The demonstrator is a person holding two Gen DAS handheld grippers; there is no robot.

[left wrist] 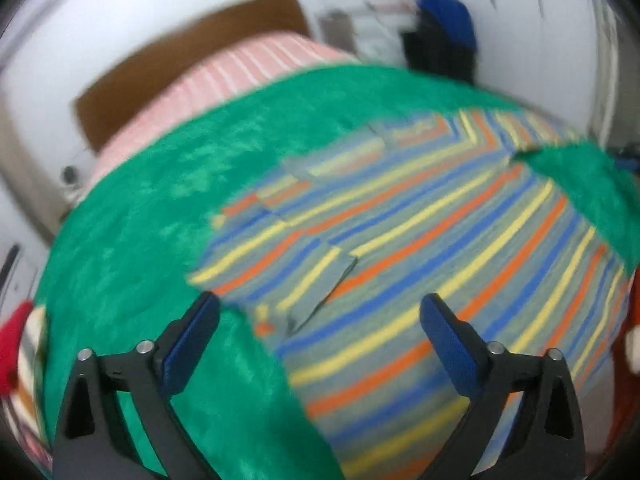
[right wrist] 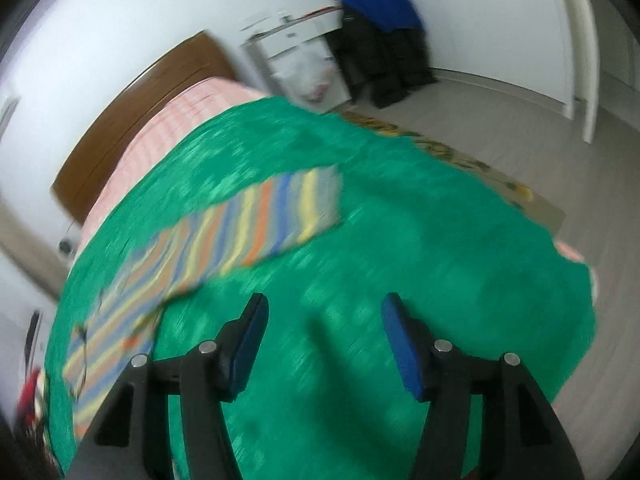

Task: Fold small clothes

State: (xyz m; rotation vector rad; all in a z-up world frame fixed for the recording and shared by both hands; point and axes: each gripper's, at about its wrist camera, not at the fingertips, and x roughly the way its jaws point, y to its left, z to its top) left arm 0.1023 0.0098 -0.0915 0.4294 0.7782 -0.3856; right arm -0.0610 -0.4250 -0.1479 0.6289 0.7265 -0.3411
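A small garment with yellow, orange and blue stripes (left wrist: 420, 232) lies spread flat on a green fuzzy blanket (left wrist: 160, 220) that covers the bed. My left gripper (left wrist: 320, 308) hovers above the garment's near part, open, with nothing between its blue pads. In the right wrist view the same striped garment (right wrist: 224, 236) stretches to the left, one sleeve reaching out to the right. My right gripper (right wrist: 324, 308) is open over the bare green blanket (right wrist: 400, 240), to the right of the garment, and holds nothing. Both views are motion-blurred.
A pink striped bedsheet (left wrist: 240, 68) and a brown headboard (left wrist: 180, 52) lie beyond the blanket. Red and striped clothes (left wrist: 16, 344) sit at the left edge. A white desk (right wrist: 296, 36) and a chair draped in blue (right wrist: 380, 4) stand by the far wall.
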